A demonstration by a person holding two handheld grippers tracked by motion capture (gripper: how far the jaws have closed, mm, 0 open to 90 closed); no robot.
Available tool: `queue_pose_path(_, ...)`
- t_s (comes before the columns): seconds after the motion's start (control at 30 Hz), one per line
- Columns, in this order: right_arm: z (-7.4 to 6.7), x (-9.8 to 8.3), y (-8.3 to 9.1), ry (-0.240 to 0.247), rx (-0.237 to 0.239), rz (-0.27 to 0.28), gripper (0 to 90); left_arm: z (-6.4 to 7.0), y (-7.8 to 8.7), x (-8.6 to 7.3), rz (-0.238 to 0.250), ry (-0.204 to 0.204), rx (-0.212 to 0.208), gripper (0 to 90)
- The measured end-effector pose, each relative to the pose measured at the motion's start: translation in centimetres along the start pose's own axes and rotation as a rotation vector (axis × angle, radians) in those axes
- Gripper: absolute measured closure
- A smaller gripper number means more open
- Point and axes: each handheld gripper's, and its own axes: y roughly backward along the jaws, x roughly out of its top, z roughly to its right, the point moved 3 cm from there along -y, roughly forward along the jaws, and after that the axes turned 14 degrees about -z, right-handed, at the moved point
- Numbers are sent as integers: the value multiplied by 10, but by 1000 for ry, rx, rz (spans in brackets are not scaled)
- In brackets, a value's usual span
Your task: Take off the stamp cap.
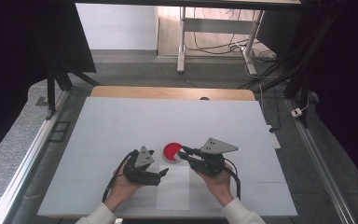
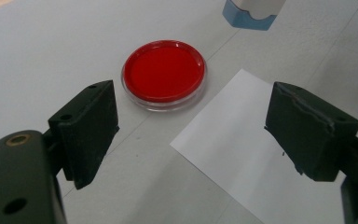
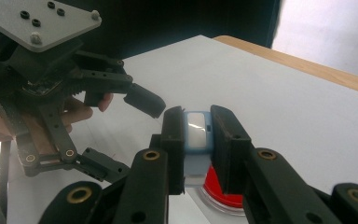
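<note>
White tabletop (image 1: 121, 130) with a wooden far edge, dark curtains at both sides, grey floor and a desk frame beyond. We log one red dish (image 2: 164, 74) lying flat in its clear rim on the bare tabletop, just beyond the far corner of a white sheet (image 2: 242, 154).

Right tongs (image 3: 199, 135): closed on a small blue-and-white block (image 3: 198, 133), pads pressing both its flanks. We see the block held above the dish, near the dish's right edge in the high view; whether it touches the dish we cannot tell. The block's long axis runs along the jaws, pointing away from the right hand.

Left tongs (image 2: 191, 126): jaws wide apart, nothing between them. The dish lies ahead of them and slightly toward the left jaw, apart from both pads. In the high view these tongs (image 1: 164, 172) sit just left of the sheet, near the dish.

Judgement: both hands are close to the dish; the right tongs are the nearer, already over it. Any coming move turns on the block's place above the dish's edge.

Writing: none readable on block, dish or sheet.
</note>
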Motion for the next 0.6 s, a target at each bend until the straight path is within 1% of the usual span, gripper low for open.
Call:
queue_pose_path(0.27, 0, 0, -1, 0, -1, 0, 749, 2, -3, 3, -1, -4, -4, 170)
queue_pose_path(0.6, -1, -1, -3, 1, -1, -7, 750, 8, -11, 12, -6, -17, -16, 170)
